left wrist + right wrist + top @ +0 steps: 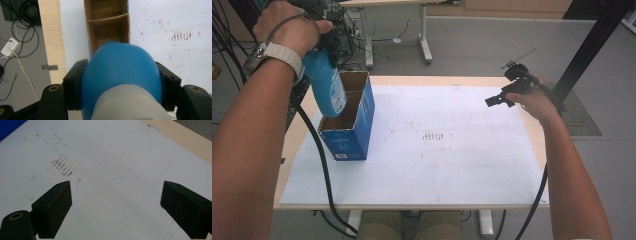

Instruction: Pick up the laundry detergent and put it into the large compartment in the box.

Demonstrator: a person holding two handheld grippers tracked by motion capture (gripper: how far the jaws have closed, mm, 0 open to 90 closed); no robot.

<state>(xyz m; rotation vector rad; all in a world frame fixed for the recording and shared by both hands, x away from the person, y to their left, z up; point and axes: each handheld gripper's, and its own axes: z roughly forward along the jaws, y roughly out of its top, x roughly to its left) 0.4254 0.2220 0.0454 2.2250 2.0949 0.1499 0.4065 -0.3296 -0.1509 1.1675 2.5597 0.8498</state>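
A blue bottle [326, 84] with a white cap end hangs bottom-down over the near compartment of a blue cardboard box [354, 127] at the left of the table. My left gripper [324, 45] is shut on the bottle near its top. In the left gripper view the bottle [120, 72] sits squeezed between both black pads, with the box's brown divided inside [107, 25] below it. My right gripper [498, 100] hovers open over the table's far right edge; in the right gripper view its jaws stand wide apart with nothing between them [113, 207].
A white sheet [437, 145] with faint reddish smudges covers the wooden table [422, 80]. Black cables trail off the table's left side and lie on the floor [22, 30]. A black post [592, 45] stands at the far right, another table's legs behind.
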